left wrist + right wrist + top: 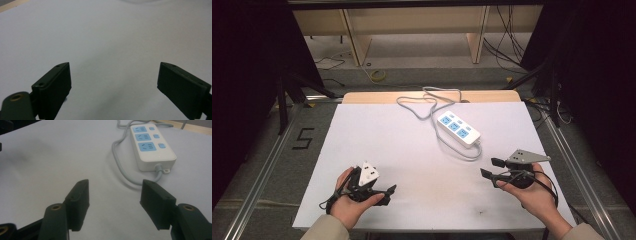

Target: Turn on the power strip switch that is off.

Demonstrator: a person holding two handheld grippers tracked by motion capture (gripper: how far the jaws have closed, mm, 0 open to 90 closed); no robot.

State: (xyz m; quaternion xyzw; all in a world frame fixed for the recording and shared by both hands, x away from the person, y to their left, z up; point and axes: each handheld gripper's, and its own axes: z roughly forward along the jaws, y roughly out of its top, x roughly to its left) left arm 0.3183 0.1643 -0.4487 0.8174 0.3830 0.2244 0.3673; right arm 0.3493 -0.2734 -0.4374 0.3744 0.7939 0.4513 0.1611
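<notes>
Now, a power strip within reach

Clearly the nearest thing to the right hand-held gripper (pixel 491 167) is the white power strip (pixel 458 129), which lies flat on the white desk (pixel 377 145) right of centre, its blue sockets facing up. Its grey cord (pixel 428 102) leaves the near end, loops on the desk just beside the strip, then runs off toward the far edge. The right hand-held gripper has its jaws spread wide with nothing between them, pointing toward the strip but apart from it. The left hand-held gripper (pixel 388 192) sits near the front edge, well apart from the strip, jaws also spread over bare desk.

By my judgement the strip is light, rigid and smooth plastic, so it may slip; a grip across its narrow width near one end looks safest. The cord is limp and will drag behind, resisting any lift.
</notes>
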